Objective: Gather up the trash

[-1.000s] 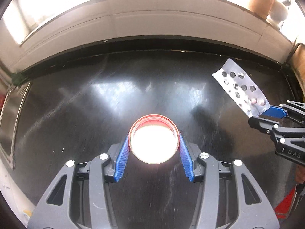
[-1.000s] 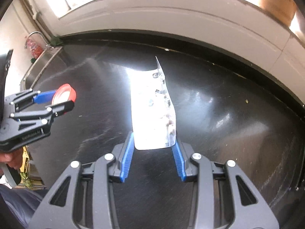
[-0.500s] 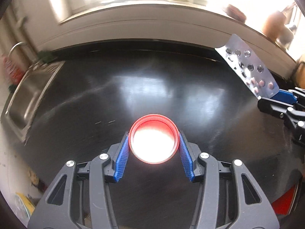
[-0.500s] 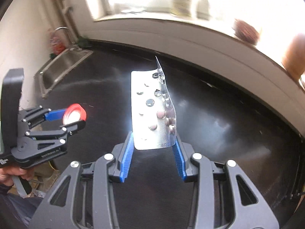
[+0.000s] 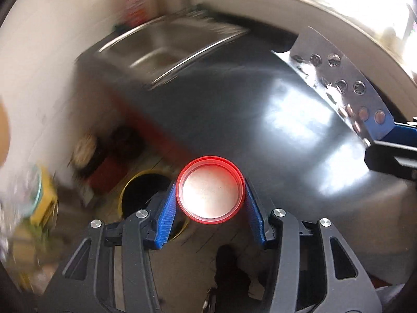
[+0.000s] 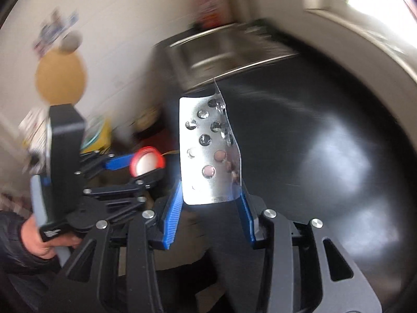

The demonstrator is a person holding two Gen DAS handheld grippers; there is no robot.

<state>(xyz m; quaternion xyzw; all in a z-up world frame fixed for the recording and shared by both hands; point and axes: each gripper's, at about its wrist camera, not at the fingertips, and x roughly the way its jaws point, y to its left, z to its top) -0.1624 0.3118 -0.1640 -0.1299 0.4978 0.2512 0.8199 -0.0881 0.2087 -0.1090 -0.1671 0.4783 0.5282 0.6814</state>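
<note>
My left claw [image 5: 210,203] grips a red lid [image 5: 210,190] above the floor, near a yellow-rimmed bin [image 5: 146,195]. My right claw [image 6: 211,210] grips a blister pack [image 6: 209,151] over the near edge of the black worktop [image 6: 325,140].

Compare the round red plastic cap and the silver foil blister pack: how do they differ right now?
Shape: the round red plastic cap is a shallow circle; the silver foil blister pack is a flat, bent rectangular sheet.
Colour: the cap is red with a pale inside; the pack is silver, most pockets punched out, a few pinkish pills left.
Holder: the left gripper clamps the cap; the right gripper pinches the pack's bottom edge.
Shared: both are held off the black counter.
</note>
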